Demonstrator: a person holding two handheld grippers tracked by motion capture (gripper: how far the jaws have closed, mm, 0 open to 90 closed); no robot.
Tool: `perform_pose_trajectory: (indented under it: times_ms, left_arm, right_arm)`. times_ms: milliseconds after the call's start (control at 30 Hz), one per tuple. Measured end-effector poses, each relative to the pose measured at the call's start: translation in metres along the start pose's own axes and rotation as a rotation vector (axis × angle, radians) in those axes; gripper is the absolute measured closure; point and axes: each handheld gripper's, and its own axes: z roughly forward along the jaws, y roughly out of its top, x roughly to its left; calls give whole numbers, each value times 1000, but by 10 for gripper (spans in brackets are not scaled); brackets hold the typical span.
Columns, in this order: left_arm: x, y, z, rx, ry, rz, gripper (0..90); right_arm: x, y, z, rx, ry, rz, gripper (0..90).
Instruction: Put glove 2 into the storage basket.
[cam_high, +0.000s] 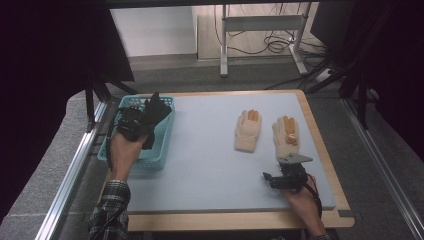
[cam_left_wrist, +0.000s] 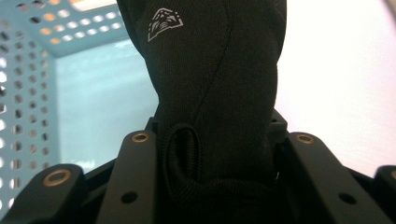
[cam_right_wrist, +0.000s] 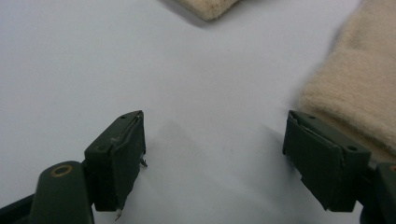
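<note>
Black jaws of the left gripper (cam_left_wrist: 219, 154) are clamped on the ribbed cuff of a black glove (cam_left_wrist: 210, 70); the fabric bunches in a fold between them, so the hold is on a doubled edge, judged firm enough. Ahead of this gripper the glove hangs with its fingers up and outward, over the blue basket (cam_high: 162, 137), whose perforated wall and floor lie just beyond and below the jaws. The step in hand appears to be depositing the glove in that basket. To do it well, the gripper should lower until the glove's bulk is inside the walls before releasing, or the fingers may drape over the rim.

Right gripper (cam_right_wrist: 215, 154) stands wide apart and empty, low over the grey table mat (cam_right_wrist: 93, 56). Just beyond its right-hand jaw lies the cuff of a cream glove (cam_right_wrist: 355, 84); a second cream glove (cam_high: 248, 131) lies farther ahead and to the other side.
</note>
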Motion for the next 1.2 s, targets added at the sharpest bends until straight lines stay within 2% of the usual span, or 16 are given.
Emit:
perform_pose_trajectory:
  times_ms: [333,500,600,733,867,900,967,1033,1067,1100,1200]
  left_arm:
    - [35,-5,27,56,20,-67,607]
    - [50,-6,46,122,55,-81,601]
    - [56,-7,58,183,75,-91,592]
    - [62,-9,70,249,141,-87,584]
    - [70,-12,77,302,194,-108,568]
    - [72,-12,79,310,197,-114,550]
    - [72,-12,81,323,221,-93,496]
    - [71,-12,83,341,241,-70,359]
    - [70,-12,83,349,238,-65,271]
    - [70,-11,81,349,231,-62,219]
    - [67,-9,76,359,208,-55,108]
  right_arm:
    - [0,0,0,0,0,1,209]
    - [0,0,0,0,0,0,209]
    - [0,0,0,0,1,0,209]
    - [0,0,0,0,1,1,209]
    - [0,0,0,1,1,1,209]
    - [0,0,0,1,1,2,209]
    - [0,0,0,1,1,1,209]
    - [0,0,0,1,1,1,209]
    - [0,0,0,1,1,2,209]
    - [0,0,0,1,1,1,209]
    - [0,0,0,0,1,1,209]
